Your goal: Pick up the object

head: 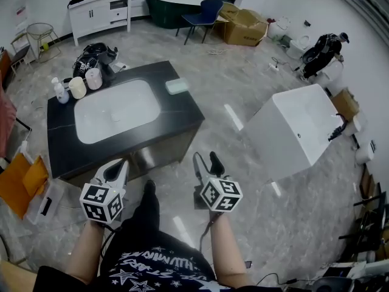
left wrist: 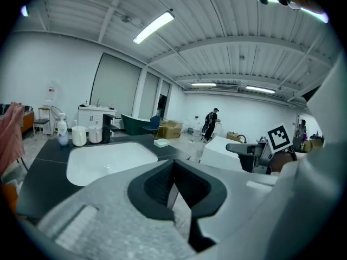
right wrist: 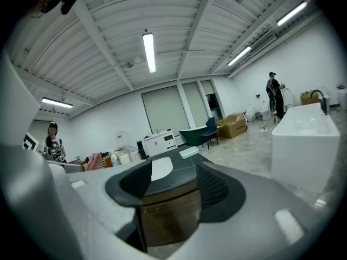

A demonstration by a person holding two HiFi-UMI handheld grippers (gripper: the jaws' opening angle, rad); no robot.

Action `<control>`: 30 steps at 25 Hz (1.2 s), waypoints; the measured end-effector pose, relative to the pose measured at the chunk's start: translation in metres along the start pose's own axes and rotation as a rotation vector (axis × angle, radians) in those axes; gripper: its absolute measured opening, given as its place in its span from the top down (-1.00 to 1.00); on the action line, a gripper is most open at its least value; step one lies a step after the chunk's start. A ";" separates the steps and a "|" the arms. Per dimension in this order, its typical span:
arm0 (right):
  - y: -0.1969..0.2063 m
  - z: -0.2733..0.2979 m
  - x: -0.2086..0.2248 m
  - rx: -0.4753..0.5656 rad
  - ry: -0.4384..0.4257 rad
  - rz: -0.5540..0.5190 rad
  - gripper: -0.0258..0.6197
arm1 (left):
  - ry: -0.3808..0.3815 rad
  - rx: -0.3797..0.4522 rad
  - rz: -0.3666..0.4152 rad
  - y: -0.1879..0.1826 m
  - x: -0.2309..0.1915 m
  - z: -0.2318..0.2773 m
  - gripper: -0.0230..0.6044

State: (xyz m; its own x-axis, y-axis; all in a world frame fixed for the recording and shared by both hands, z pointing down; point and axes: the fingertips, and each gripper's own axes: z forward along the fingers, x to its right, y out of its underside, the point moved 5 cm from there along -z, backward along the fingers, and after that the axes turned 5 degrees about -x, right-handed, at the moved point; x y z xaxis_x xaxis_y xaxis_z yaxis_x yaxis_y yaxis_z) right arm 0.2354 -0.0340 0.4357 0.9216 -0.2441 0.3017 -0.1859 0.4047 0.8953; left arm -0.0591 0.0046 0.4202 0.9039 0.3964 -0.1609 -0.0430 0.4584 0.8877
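Observation:
A dark counter with a white sink basin stands in front of me. On its far right corner lies a pale green block, also seen from the left gripper view and the right gripper view. A spray bottle, a cream cup and a white cup stand at the basin's far left. My left gripper hangs before the counter's front edge, jaws together and empty. My right gripper is beside it over the floor, open with nothing between its jaws.
A white bathtub stands on the floor to the right. Farther back are a blue chair, cardboard boxes and a white cabinet. A person stands far off. Orange bags lie at the left.

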 end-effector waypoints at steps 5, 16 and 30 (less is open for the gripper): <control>-0.029 0.075 0.022 -0.041 -0.013 -0.021 0.11 | -0.018 -0.012 -0.007 -0.025 -0.026 0.062 0.90; -0.087 0.260 0.059 -0.177 0.007 -0.057 0.11 | -0.003 -0.074 -0.042 -0.086 -0.113 0.197 0.90; -0.104 0.378 0.089 -0.320 0.027 -0.139 0.11 | -0.008 -0.123 -0.095 -0.112 -0.162 0.278 0.90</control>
State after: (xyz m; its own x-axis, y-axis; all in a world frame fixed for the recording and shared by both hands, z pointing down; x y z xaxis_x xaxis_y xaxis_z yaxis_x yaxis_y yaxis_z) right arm 0.2080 -0.4314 0.4931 0.9400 -0.2952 0.1714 0.0547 0.6259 0.7780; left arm -0.0826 -0.3325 0.4673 0.9098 0.3401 -0.2377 -0.0085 0.5879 0.8089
